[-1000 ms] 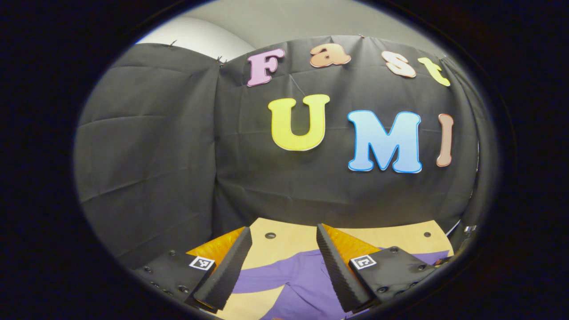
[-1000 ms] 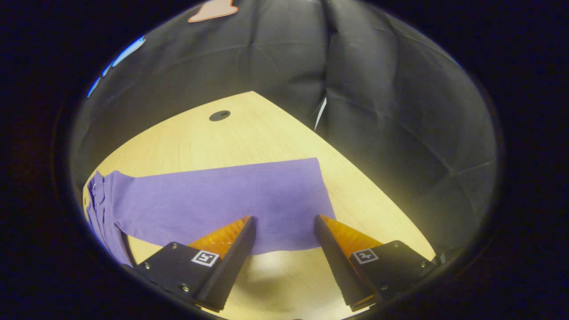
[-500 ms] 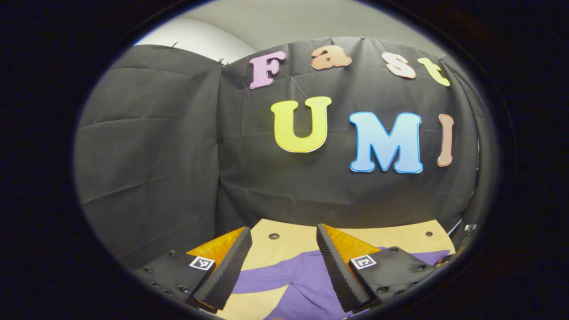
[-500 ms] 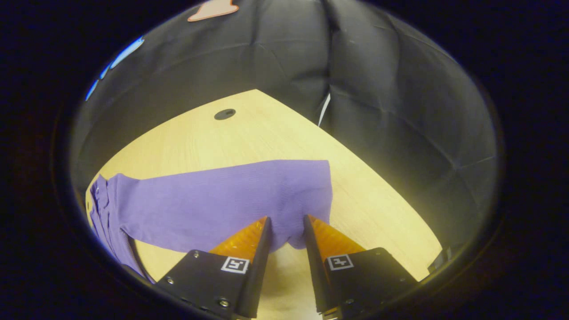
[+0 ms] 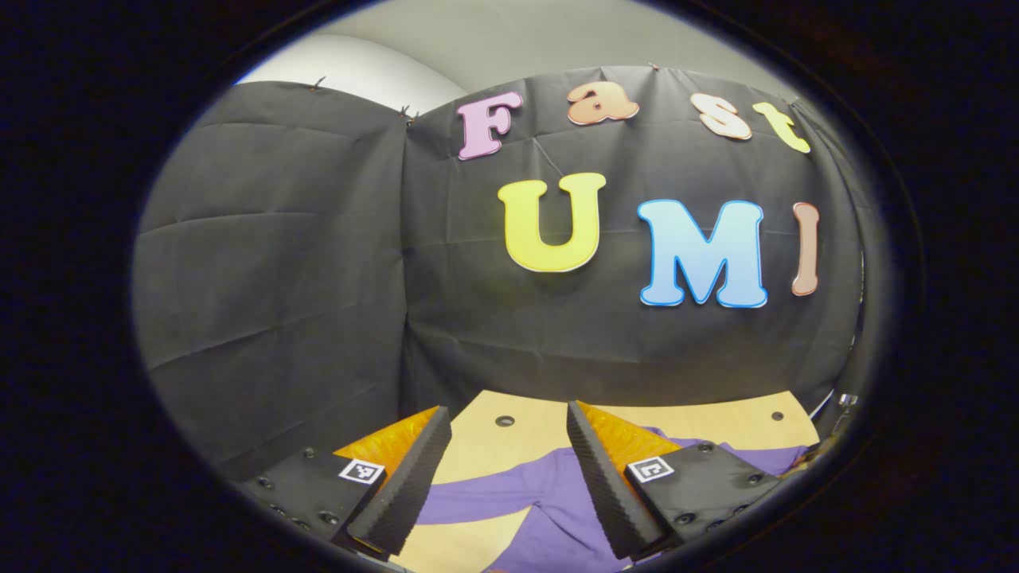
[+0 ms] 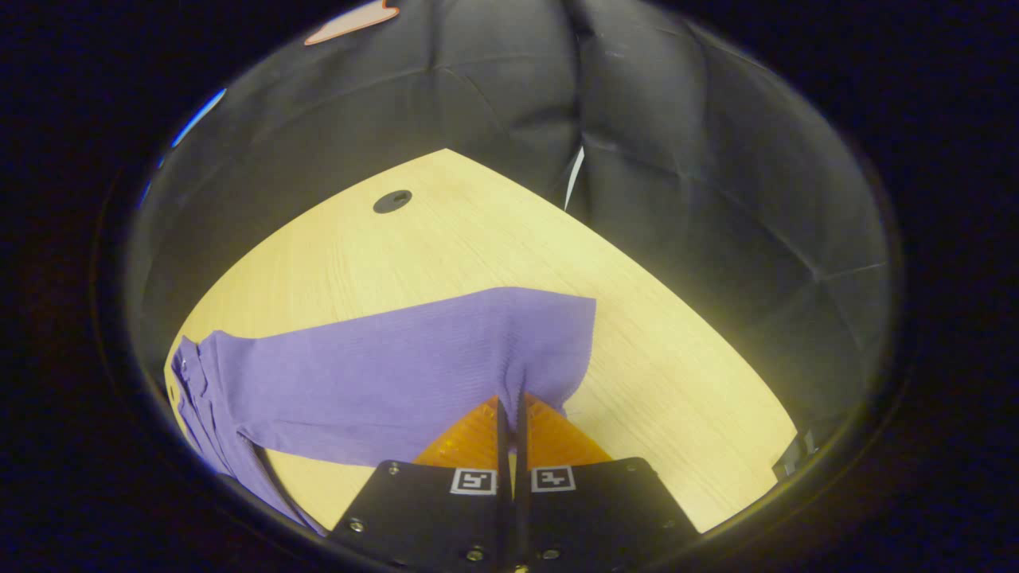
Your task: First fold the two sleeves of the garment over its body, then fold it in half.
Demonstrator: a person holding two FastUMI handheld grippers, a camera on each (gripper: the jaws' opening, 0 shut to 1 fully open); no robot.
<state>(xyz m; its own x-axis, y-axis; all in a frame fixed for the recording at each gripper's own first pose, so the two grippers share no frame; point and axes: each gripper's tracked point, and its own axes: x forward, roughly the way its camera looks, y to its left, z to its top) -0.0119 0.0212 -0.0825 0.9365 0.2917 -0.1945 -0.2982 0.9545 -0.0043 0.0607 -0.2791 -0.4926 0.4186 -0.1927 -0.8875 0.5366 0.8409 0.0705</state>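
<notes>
From the right gripper view, my right gripper (image 6: 510, 398) has its fingers pressed together on the near edge of the purple sleeve (image 6: 414, 366), where a second ago they stood wide apart over it. The pinched cloth puckers upward there; how much fabric sits between the pads I cannot make out. The garment (image 5: 549, 497) lies flat on the wooden table (image 6: 446, 239), its body cut off at the frame's left. My left gripper (image 5: 508, 434) hangs wide open above it, holding nothing, unchanged.
</notes>
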